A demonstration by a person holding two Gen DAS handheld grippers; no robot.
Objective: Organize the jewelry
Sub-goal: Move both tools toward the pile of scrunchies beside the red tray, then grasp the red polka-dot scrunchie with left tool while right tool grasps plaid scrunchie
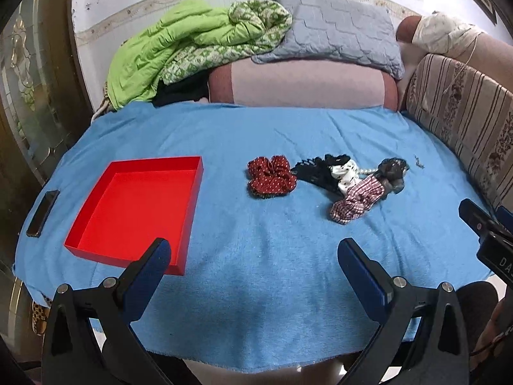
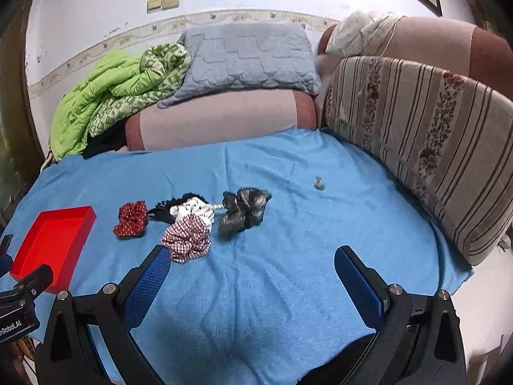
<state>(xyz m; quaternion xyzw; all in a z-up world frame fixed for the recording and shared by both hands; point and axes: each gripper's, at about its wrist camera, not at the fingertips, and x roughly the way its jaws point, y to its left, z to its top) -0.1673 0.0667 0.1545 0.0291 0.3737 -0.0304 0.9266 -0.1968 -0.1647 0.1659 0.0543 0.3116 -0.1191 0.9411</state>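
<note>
Two blue fingers of the left gripper [image 1: 253,256] stick out low and close in the left wrist view, spread wide apart with nothing between them. Under them lies a blue cloth [image 1: 256,304] that covers a flat spot in front of a sofa. One finger [image 1: 154,263] sits in front of the near corner of a red tray [image 1: 189,221], which is open on top and has nothing in it. Just left of the tray lies a black phone [image 1: 42,213] on the cloth. Over to the right of the tray, well apart from it, is a little bunch of hair things. First comes a dark red scrunchie with white dots [image 1: 272,176]. Next to it is a black hair claw [image 1: 317,173], and a white scrunchie with black dots [image 1: 345,173] lies on it. A red and white checked scrunchie [image 1: 357,200] sits nearest of the bunch, touching a dark see-through scrunchie [image 1: 392,173]. A tiny dark thing [image 1: 418,162] lies alone farther right; it is too small to tell what it is. The right gripper [image 2: 253,263] is wide open too and holds nothing. In its own view, its left finger [image 2: 150,276] is just beside the checked scrunchie, but I cannot tell if they touch. Behind the cloth are a green blanket [image 1: 166,45], a gray pillow [image 1: 336,29] and a striped cushion [image 2: 426,147].
</note>
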